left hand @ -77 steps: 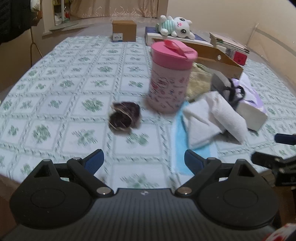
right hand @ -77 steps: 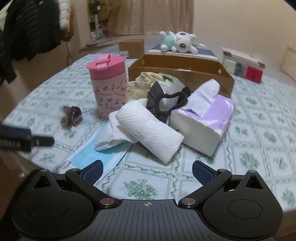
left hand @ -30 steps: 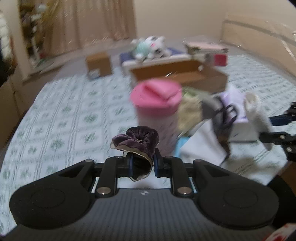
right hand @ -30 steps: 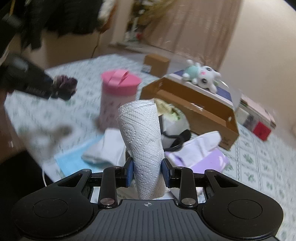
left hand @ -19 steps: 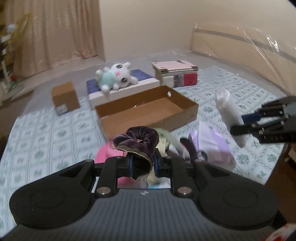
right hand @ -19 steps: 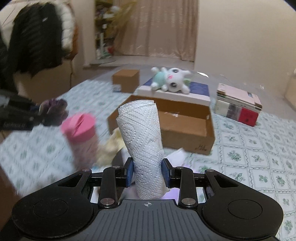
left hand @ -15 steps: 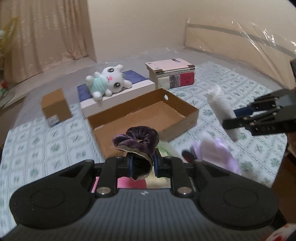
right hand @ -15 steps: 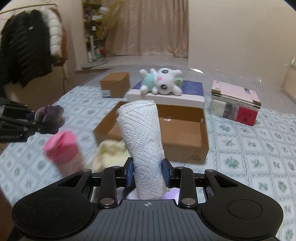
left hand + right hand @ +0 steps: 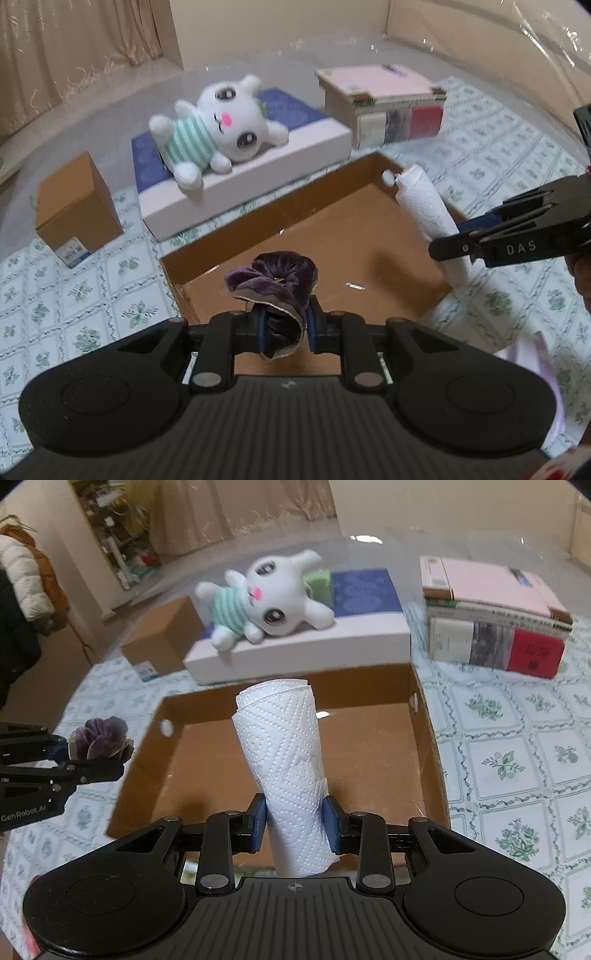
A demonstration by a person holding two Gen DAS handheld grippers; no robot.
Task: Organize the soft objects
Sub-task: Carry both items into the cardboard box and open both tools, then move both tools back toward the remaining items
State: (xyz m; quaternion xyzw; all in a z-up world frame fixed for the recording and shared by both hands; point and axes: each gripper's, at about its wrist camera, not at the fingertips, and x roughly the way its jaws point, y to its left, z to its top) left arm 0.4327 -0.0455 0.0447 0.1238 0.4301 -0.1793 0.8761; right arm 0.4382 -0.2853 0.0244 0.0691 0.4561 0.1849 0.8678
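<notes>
Nearest, the left tongs [image 9: 283,328] are clamped on a purple velvet scrunchie [image 9: 275,280], held above the near left part of an open cardboard box [image 9: 369,236]. The right tongs [image 9: 295,821] pinch a rolled white paper towel [image 9: 286,757] near its lower end, the roll standing up over the box's middle. The box sits on a counter [image 9: 517,757] with a green-flowered cloth. Beyond the box, a white plush bunny [image 9: 266,594] in a striped shirt lies on a flat white-and-blue box [image 9: 332,635]. A stack of books [image 9: 495,616] lies far right, a small brown carton [image 9: 74,210] far left.
</notes>
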